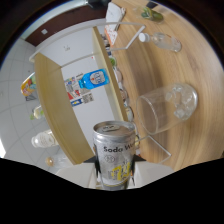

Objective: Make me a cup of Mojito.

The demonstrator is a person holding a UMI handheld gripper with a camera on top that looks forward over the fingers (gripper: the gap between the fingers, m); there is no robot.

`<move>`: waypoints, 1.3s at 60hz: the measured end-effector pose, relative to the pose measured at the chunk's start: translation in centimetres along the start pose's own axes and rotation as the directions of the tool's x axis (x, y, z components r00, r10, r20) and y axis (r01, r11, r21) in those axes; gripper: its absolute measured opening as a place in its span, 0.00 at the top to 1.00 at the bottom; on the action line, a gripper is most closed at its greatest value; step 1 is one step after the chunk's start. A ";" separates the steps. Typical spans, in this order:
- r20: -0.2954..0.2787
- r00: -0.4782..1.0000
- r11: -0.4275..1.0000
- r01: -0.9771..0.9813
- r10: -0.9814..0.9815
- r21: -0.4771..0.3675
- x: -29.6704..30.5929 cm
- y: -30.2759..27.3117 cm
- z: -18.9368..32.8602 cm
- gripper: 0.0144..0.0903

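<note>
A silver soda water can (pixel 115 152) with yellow print sits between my fingers, held by its lower body. My gripper (pixel 116 164) is shut on it, and only dark bits of the fingers (pixel 95 163) show at the can's sides. Just beyond the can, to one side, a clear glass (pixel 162 110) with ice cubes (pixel 181 97) in it stands on the wooden table (pixel 150 70). The whole view is rolled, so the table runs off at a slant. The can's silver lid faces the camera; I cannot see if it is opened.
Farther along the table are a clear bottle (pixel 162 41), a white carton (pixel 114 22) and a green item (pixel 152 14). Beside the table stands a white cabinet (pixel 85 85) with stickers. Bottles (pixel 42 140) rest on the tiled floor.
</note>
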 end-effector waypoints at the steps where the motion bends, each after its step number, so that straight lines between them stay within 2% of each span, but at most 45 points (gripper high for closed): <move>1: -0.009 0.999 0.999 0.033 -0.033 0.006 0.0 -0.1 0.0 0.51; 6: -0.057 0.968 0.969 0.246 -0.244 0.028 -0.4 0.0 -0.4 0.51; 10: -0.106 0.890 0.892 0.450 -0.443 0.049 -0.7 -0.1 -0.5 0.51; 16: -0.181 0.673 0.672 0.736 -0.717 0.074 -1.6 -0.2 -0.7 0.51; 21: -0.236 0.462 0.462 0.885 -0.855 0.058 -1.9 0.2 -0.6 0.51; 30: -0.327 0.094 0.100 0.995 -0.940 -0.002 0.6 0.3 0.2 0.51; 40: -0.378 -0.076 -0.041 0.994 -0.923 -0.102 6.4 -0.5 1.4 0.51; 53: -0.372 -0.190 -0.122 0.972 -0.909 -0.199 12.0 -1.2 2.4 0.51; 74: -0.313 -0.236 -0.155 0.953 -0.920 -0.262 15.5 -0.7 3.4 0.50; 78: -0.306 -0.238 -0.165 0.955 -0.922 -0.247 15.5 -0.6 3.3 0.50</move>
